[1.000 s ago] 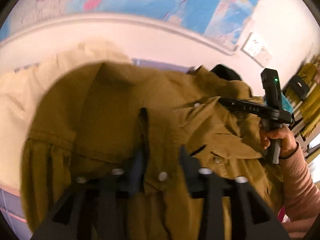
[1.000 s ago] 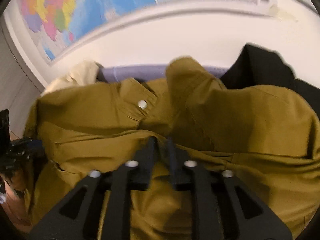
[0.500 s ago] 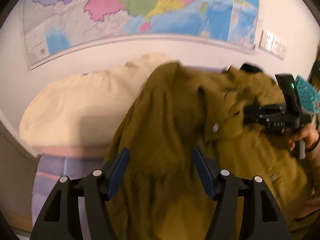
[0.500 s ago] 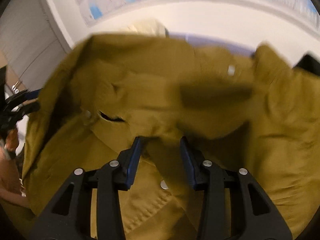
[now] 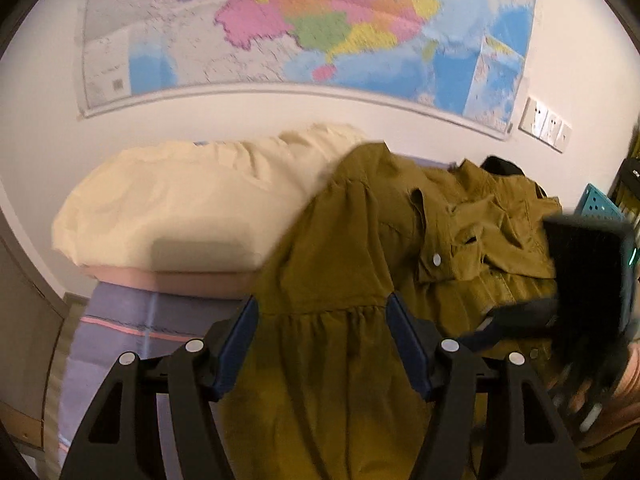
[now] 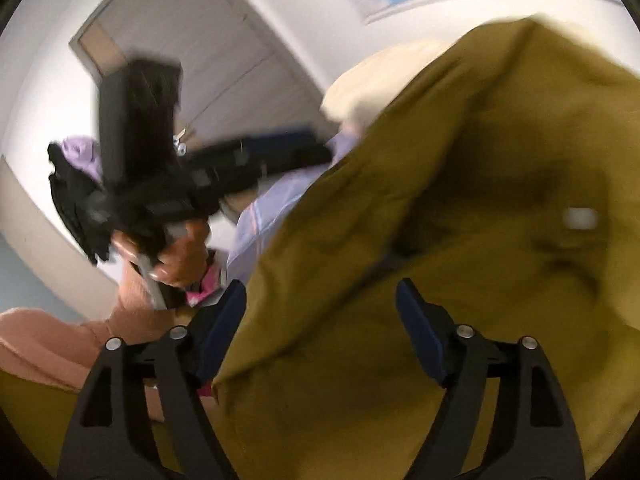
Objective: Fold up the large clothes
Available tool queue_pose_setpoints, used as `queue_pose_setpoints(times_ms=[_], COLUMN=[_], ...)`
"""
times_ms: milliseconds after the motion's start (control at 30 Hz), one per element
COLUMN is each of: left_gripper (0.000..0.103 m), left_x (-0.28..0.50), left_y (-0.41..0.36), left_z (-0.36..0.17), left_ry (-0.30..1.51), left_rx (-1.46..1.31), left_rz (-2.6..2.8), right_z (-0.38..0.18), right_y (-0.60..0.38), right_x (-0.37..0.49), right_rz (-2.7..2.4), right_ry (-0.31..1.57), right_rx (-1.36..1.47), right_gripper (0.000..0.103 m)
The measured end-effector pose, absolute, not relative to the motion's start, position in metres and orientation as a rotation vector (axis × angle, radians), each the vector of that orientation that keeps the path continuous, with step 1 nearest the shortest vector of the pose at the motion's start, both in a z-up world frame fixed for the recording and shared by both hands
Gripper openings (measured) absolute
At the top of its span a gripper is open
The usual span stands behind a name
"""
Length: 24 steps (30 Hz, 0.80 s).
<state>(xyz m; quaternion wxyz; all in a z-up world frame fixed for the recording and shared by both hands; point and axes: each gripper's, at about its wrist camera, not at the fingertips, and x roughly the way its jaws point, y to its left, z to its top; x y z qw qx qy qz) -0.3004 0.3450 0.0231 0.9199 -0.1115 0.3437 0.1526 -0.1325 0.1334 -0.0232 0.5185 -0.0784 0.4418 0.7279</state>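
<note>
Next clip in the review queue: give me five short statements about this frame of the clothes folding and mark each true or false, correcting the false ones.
1. The left gripper has its fingers spread apart. True.
2. The right gripper is clamped on a fold of cloth. False: its fingers are apart, with the olive garment lying beyond them.
3. The olive garment is zipped up. False: it shows a white snap button; no zipper is visible.
4. A cream cloth lies to the left of the olive garment in the left wrist view. True.
5. The wall behind is bare. False: a coloured map hangs on it.
</note>
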Motion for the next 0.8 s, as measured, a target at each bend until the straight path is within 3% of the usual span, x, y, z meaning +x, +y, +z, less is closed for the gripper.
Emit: queue_pose_setpoints(times_ms=[33, 100, 133, 167, 533, 667, 800], left_gripper=[0.064, 0.064, 0.064, 0.064, 0.067, 0.069, 0.069], left_x=[-0.304, -0.312, -0.315, -0.317, -0.334, -0.305, -0.255], left_y=[0.345, 0.349, 0.350, 0.351, 0.355, 0.336, 0.309], left_z=[0.026, 0.033, 0.035, 0.038, 0.106, 0.099, 0.064], left_ry=[0.698, 0.679, 0.671, 0.664, 0.476, 0.510, 0.628], left_rx=[-0.229, -0.230, -0.230, -0.230, -0.225, -0.197, -0.178], left_rz=[0.314, 0.321, 0.324, 0.325, 0.237, 0.153, 0.034], right_z=[-0.031, -0.044, -0.045, -0.041, 0.147, 0.163, 0.121], right_y=[0.143, 0.154, 0.160, 0.161, 0.054, 0.012, -0.016], right_x=[-0.140, -0.148, -0.153, -0.154, -0.078, -0.049, -0.005], right_rz=[1.750, 1.779, 1.816, 1.839, 1.761, 1.568, 1.342], right_ry=[1.091, 1.161, 1.189, 1.192, 0.816, 0.795, 0.888], right_rx=[-0.199, -0.182, -0.165, -0.148, -0.171, -0.246, -0.319], right_gripper=[0.078, 0.058, 0.025, 0.003, 0.004, 0.008, 0.012])
